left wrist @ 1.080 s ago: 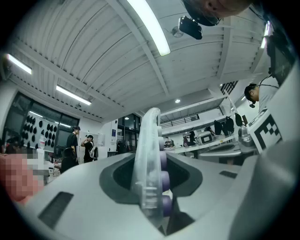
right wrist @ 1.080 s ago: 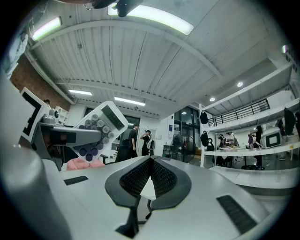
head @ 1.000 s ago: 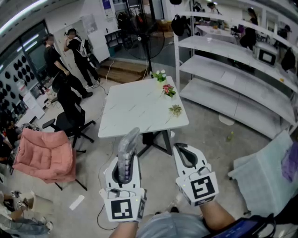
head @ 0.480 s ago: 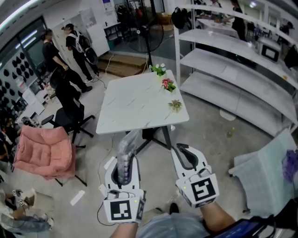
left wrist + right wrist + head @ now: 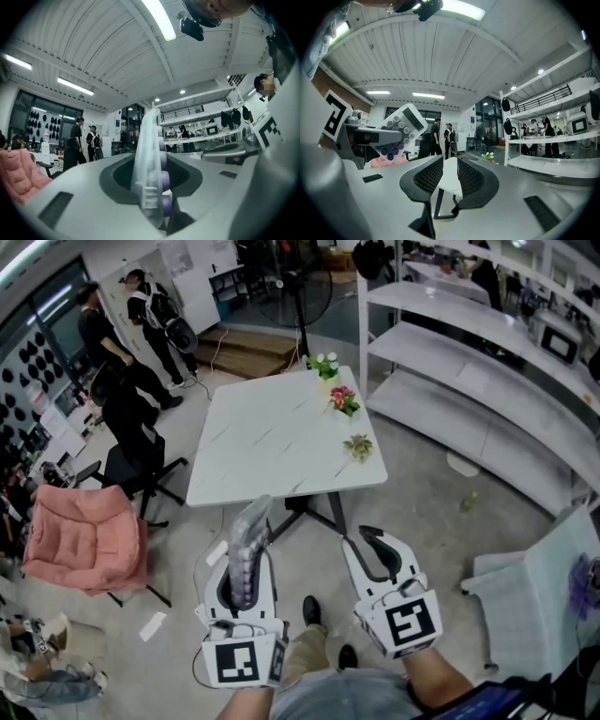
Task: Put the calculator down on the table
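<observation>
A white calculator [image 5: 251,526] with purple keys stands on edge between the jaws of my left gripper [image 5: 247,570], which is shut on it. The left gripper view has the calculator [image 5: 147,159] edge-on, its keys facing right. My right gripper [image 5: 375,545] is beside it, its jaws opening with only a narrow gap and nothing between them. The right gripper view catches the calculator [image 5: 401,126] at the left and my right gripper [image 5: 450,176] pointing level at the table. The white marble-look table [image 5: 272,442] lies ahead, beyond both grippers.
Three small flower pots [image 5: 342,399] sit along the table's right edge. A pink chair [image 5: 84,545] and a black office chair [image 5: 131,470] stand at the left, white shelves [image 5: 469,371] at the right. People [image 5: 141,315] stand far left. My shoe [image 5: 309,610] shows on the floor.
The table has come nearer in the head view as I step toward it. Both grippers stay side by side, the calculator still in the left one. A shoe now shows between them.
</observation>
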`<action>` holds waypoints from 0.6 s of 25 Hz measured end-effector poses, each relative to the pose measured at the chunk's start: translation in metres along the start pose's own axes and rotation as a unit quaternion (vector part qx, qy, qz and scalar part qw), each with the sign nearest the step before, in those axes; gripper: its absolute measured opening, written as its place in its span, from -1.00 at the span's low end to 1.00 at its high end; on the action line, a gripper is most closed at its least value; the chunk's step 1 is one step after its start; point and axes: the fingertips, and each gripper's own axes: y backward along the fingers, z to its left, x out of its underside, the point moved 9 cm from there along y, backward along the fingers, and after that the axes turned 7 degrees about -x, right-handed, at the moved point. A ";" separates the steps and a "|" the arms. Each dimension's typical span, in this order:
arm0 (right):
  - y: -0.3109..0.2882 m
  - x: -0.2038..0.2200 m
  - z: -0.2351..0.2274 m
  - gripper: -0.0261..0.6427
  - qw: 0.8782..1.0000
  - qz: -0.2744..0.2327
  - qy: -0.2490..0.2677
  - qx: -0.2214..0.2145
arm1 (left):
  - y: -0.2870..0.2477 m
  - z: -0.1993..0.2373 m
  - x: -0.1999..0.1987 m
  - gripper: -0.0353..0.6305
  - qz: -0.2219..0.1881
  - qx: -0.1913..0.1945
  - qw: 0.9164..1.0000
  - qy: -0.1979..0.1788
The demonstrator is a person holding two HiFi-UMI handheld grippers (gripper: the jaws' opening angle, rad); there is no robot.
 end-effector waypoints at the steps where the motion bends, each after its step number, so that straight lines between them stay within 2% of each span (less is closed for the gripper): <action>1: -0.008 0.001 -0.003 -0.59 1.000 0.001 -0.002 0.001 | -0.008 0.003 0.002 -0.50 0.002 0.000 1.000 0.001; 9: -0.094 0.003 -0.036 -0.61 1.000 0.017 -0.005 0.014 | -0.095 0.041 0.015 -0.50 0.022 0.010 1.000 0.006; 15: -0.166 -0.007 -0.057 -0.66 1.000 0.013 0.006 0.020 | -0.169 0.073 0.005 -0.50 0.001 0.019 1.000 0.007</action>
